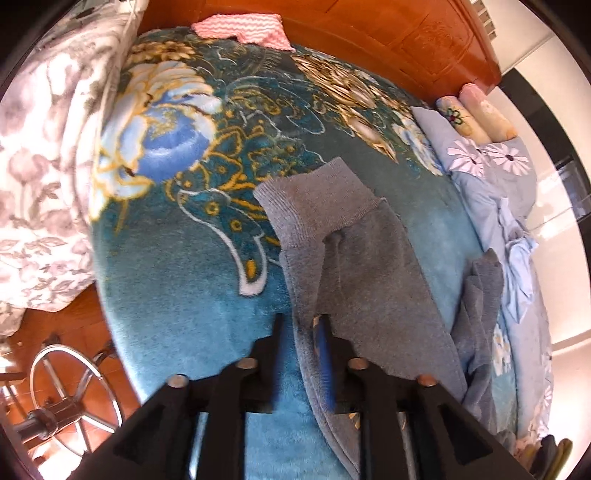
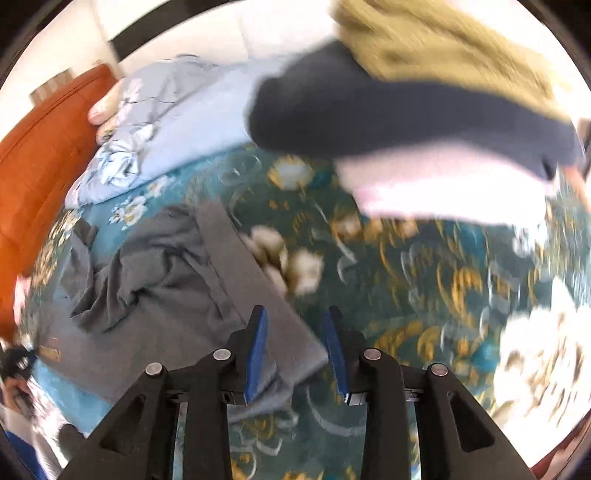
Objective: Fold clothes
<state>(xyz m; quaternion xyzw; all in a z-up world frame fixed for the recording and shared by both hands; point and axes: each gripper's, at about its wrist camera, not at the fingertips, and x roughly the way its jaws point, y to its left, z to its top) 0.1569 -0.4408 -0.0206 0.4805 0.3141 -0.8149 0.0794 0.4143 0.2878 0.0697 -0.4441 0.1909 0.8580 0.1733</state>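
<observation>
A grey knit garment [image 1: 354, 258] lies on the teal flowered blanket [image 1: 177, 314], its ribbed cuff pointing away. My left gripper [image 1: 299, 328] has its jaws apart over the garment's near edge; the grey cloth lies between and over the right finger. In the right wrist view the same grey garment [image 2: 159, 273] lies crumpled at the left, with a flat band running toward my right gripper [image 2: 295, 328]. The right gripper is open, its blue pads [image 2: 258, 343] either side of the band's corner. This view is blurred.
A stack of folded clothes, olive over dark navy [image 2: 399, 107] over white, sits at the upper right. A light blue flowered quilt [image 1: 495, 184] lies beside the blanket. An orange wooden headboard [image 1: 388, 33], a grey flowered duvet [image 1: 40, 166], a pink cloth [image 1: 243, 29] and a metal stool [image 1: 70, 391] surround the bed.
</observation>
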